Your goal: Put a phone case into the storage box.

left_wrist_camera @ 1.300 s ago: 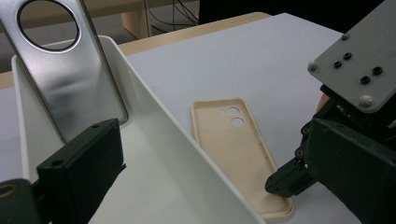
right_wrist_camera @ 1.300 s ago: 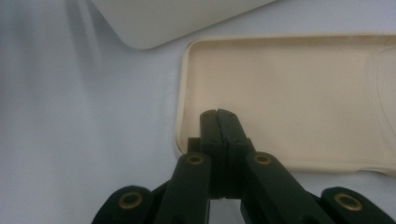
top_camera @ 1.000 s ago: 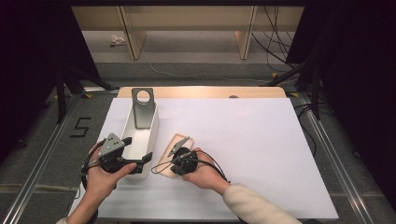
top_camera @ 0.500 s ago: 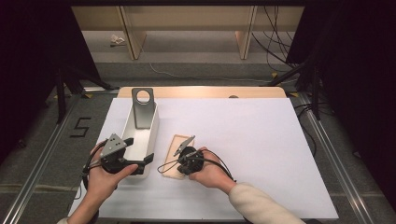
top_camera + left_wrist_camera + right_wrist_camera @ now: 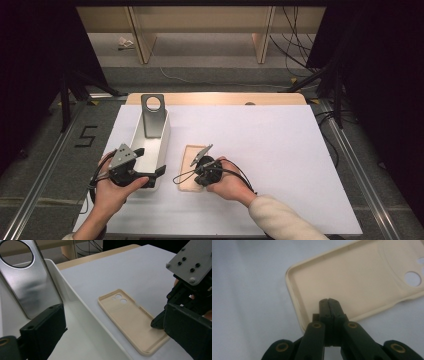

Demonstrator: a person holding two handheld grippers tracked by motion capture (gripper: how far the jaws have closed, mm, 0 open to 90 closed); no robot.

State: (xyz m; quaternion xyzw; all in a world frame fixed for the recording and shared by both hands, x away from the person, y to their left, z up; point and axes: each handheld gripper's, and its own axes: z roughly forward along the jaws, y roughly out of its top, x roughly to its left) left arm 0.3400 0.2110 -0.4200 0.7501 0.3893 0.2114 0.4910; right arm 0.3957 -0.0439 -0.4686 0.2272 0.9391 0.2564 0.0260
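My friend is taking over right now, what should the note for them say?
Right gripper: jaws shut with nothing between them, tips over the near end of the beige phone case; whether they touch it I cannot tell.
Left gripper: at the near end of the white bin, one jaw inside it, one outside; jaws apart, nothing seen gripped.
Things: the case lies open side up on the white table cover, right of the bin. A silver phone leans upright inside the bin.
Done: nothing joined yet.
Left, probably: get the phone out and fit it into the case.
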